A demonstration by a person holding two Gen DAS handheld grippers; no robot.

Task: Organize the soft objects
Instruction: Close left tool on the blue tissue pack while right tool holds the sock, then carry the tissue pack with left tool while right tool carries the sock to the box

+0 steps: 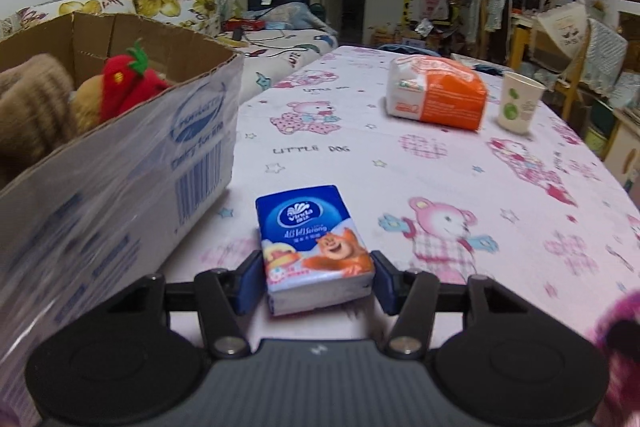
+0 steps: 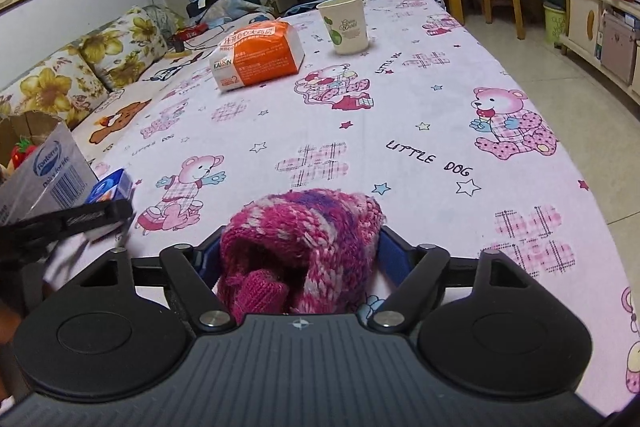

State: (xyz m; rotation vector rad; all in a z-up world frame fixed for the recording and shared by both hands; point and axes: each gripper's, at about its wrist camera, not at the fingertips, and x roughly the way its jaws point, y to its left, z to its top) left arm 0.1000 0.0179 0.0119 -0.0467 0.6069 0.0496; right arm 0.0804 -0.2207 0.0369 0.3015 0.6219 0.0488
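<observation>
In the left wrist view, the left gripper (image 1: 318,281) has its blue pads against the two long sides of a small blue tissue pack (image 1: 314,247), which lies flat on the bear-print tablecloth (image 1: 440,163) near the camera. The jaws look clamped on its near end. The pack should be light, with a slick film wrap over soft, yielding paper; holding it across the narrow width, as here, seems soundest, and a grip nearer the middle would tip less. To its left stands the cardboard box (image 1: 160,131), open, with plush toys inside.

In the right wrist view, the right gripper (image 2: 298,259) straddles a pink knitted hat (image 2: 304,247) lying near on the cloth. The jaws stand wide; whether the pads press the wool I cannot tell. The knit is light, floppy and grippy, so a bite on the bunched bulk should hold.
</observation>
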